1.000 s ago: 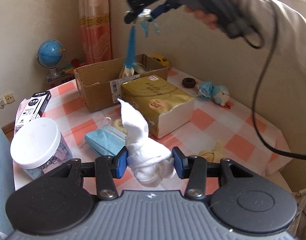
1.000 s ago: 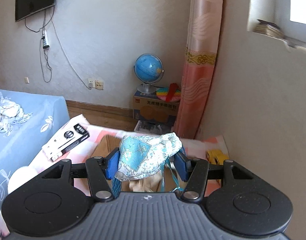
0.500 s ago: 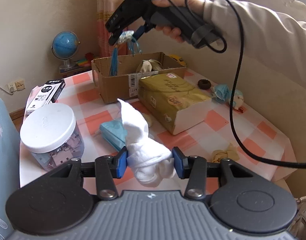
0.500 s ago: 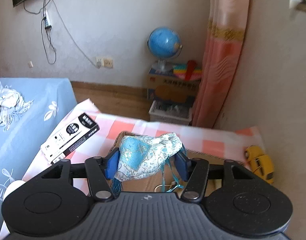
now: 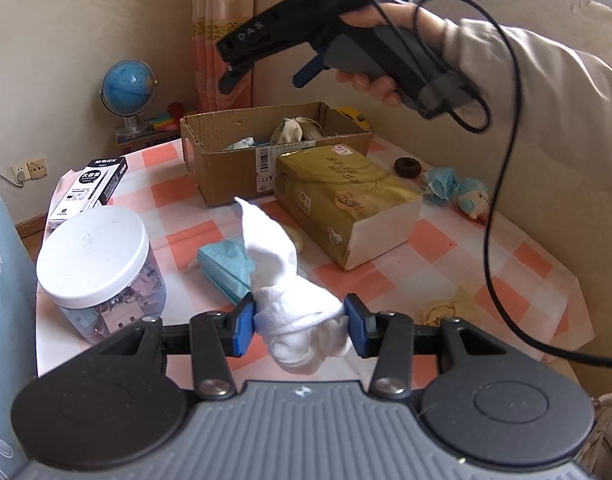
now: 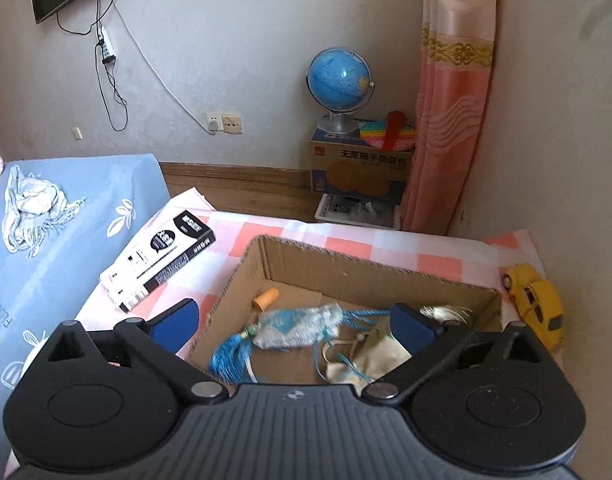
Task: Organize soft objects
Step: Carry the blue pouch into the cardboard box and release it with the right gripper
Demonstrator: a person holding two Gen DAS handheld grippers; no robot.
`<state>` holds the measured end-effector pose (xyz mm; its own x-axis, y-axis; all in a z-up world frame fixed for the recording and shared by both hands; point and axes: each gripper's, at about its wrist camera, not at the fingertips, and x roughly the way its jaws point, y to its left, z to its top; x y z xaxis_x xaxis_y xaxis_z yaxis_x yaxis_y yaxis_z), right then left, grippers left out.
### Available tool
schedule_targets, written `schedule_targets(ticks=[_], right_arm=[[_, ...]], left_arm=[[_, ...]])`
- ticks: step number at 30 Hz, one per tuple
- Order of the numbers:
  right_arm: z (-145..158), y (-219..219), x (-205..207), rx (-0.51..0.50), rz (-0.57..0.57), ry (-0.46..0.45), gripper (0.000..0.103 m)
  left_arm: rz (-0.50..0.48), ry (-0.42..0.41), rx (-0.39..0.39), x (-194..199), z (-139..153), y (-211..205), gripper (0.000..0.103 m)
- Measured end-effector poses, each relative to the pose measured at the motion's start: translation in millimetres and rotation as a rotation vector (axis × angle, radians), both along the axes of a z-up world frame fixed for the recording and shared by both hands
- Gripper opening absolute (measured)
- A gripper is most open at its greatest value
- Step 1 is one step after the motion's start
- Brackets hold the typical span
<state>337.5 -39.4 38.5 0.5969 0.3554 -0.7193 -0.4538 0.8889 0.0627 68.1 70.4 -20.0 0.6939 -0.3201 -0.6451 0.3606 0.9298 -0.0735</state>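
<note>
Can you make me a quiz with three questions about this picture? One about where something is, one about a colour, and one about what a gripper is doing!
1. Where is the blue tasselled pouch?
A. inside the cardboard box
B. on the blue bed cover
C. on the jar's lid

2. What colour is the toy car beside the box?
A. red
B. yellow
C. green

3. What is the left gripper doing?
A. standing empty
B. squeezing a white cloth
C. lifting the globe

Answers:
1 A, the pouch lies on the box floor.
2 B, its body is plainly yellow.
3 B, both blue pads press the bunched cloth.
</note>
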Motion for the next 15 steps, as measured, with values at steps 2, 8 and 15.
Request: schedule_targets(ticks=[2,8,15], right_arm=[[-1,-6,-9,-0.004,-0.001,-0.004,0.103],[-4,-27,-43,-0.01,-0.01,-0.027,0.103],[-4,-57,-87,-0.012,-0.032,-0.077,0.103]], left_arm=[[-0.002,0.006,-0.002,1,1,0,0.045],[-0.007,0.022,-0.007,5,2,-2,0.045],[-0.006,0.029,0.003,10,6,-6,0.045]])
